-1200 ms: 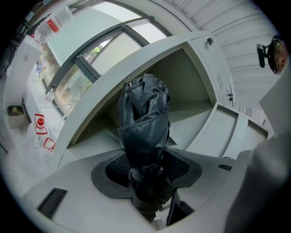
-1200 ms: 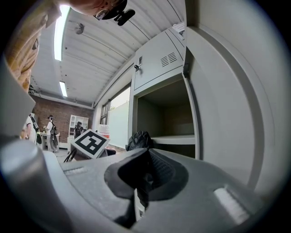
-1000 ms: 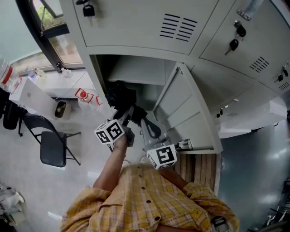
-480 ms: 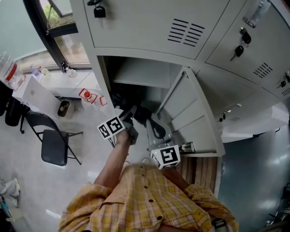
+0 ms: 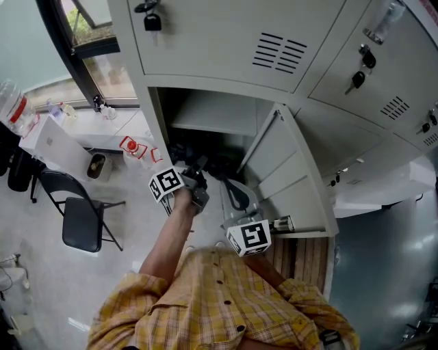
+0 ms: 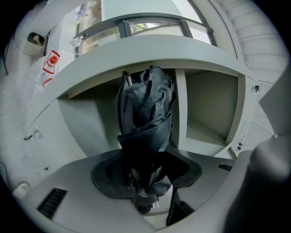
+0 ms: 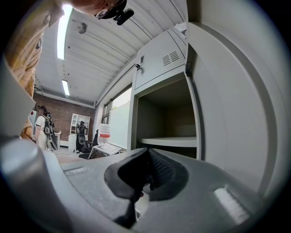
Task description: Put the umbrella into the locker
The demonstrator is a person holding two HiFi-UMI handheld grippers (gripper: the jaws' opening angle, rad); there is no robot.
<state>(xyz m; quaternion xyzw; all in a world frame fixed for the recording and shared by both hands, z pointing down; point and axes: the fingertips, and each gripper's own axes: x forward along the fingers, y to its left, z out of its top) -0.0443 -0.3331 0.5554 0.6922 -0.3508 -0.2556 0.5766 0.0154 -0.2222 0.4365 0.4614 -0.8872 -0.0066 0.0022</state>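
A folded black umbrella (image 6: 146, 107) stands upright between my left gripper's (image 6: 144, 184) jaws, which are shut on its lower end. Its top reaches into the open locker compartment (image 6: 211, 104), by the left wall. In the head view the left gripper (image 5: 197, 172) is at the locker mouth and the umbrella (image 5: 186, 153) is a dark mass inside, under the shelf (image 5: 212, 115). My right gripper (image 5: 233, 193) hangs lower, in front of the open locker door (image 5: 287, 171). Its jaws (image 7: 144, 178) are shut with nothing between them.
The grey door (image 7: 236, 113) stands open at the right of the compartment. Keys (image 5: 152, 20) hang from the lockers above. Left of the lockers are a black chair (image 5: 79, 222) and a desk with a laptop (image 5: 58, 143). People (image 7: 43, 132) stand far off.
My left gripper has moved up and forward, carrying the umbrella deeper into the locker. The right gripper has hardly moved.
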